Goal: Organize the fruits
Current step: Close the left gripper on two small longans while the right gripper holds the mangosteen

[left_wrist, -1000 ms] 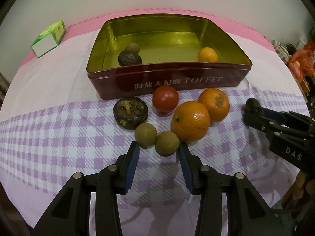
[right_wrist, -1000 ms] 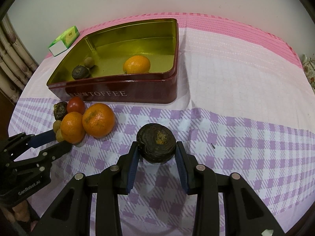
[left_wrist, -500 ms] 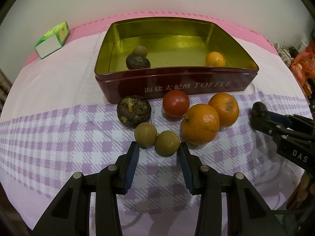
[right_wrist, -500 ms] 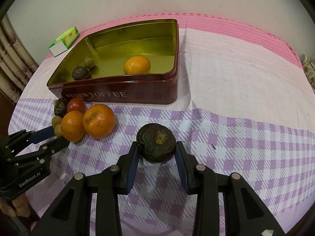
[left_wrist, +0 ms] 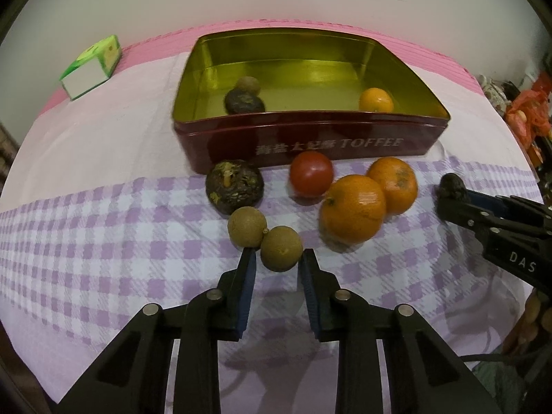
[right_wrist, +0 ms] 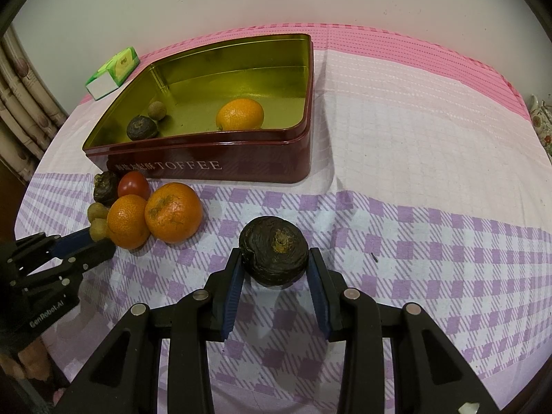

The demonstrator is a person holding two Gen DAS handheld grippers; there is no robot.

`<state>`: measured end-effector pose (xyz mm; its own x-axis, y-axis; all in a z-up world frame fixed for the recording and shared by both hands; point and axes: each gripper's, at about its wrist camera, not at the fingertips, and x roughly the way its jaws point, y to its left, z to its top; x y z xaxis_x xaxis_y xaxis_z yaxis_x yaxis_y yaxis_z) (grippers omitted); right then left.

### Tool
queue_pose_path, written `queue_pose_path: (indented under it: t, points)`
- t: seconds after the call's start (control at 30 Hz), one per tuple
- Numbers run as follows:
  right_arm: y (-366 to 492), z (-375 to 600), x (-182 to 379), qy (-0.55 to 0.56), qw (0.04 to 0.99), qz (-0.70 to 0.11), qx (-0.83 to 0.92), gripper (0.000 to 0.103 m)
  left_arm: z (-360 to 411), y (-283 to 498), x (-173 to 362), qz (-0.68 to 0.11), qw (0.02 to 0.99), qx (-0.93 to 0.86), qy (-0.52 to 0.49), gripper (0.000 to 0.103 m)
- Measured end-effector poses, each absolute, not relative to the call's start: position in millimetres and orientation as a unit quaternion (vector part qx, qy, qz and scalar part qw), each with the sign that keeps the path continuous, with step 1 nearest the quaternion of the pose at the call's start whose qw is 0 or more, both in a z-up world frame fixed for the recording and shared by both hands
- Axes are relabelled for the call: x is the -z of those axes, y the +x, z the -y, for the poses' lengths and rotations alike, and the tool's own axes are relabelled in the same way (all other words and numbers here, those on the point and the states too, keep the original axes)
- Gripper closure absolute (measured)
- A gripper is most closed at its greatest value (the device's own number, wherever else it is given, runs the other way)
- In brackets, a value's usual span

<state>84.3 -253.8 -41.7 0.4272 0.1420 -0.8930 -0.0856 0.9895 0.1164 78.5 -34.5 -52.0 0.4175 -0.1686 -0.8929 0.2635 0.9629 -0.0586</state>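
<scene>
Your right tongs pinch the dark wrinkled round fruit above the desk's front edge, while your spread left tongs flank the small, light, firm-looking brown longan; grip its widest middle.

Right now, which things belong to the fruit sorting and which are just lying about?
Job: toffee tin; dark fruit in right claw; brown fruit at left claw; oranges; tomato.
Lying about: green box; checked tablecloth.
</scene>
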Motion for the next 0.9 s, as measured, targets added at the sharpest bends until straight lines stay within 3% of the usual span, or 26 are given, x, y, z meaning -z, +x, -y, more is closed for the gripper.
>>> queue_pose_path:
  t: [0.37, 0.5, 0.53, 0.9]
  points:
    - [85.3, 253.1, 41.2, 0.029, 0.845, -0.530, -0.067, 0.069, 18.3, 74.3, 49.3, -0.532, 0.838, 0.122, 0.019, 0.072]
    - [85.3, 253.1, 41.3, 0.030, 0.845, -0.530, -0.067, 0.069, 15.9, 71.4, 43.6, -0.524, 0.842, 0.126, 0.008, 0.042]
    - [84.9, 253.1, 41.4, 0.031, 0.845, -0.530, -0.067, 0.069, 15.4, 71.1, 41.9, -0.520, 0.845, 0.125, 0.008, 0.039]
    - [85.7, 251.7, 41.2, 0.030, 0.845, -0.529, -0.068, 0.069, 9.8, 96.4, 51.2, -0.523, 0.847, 0.092, 0.024, 0.040]
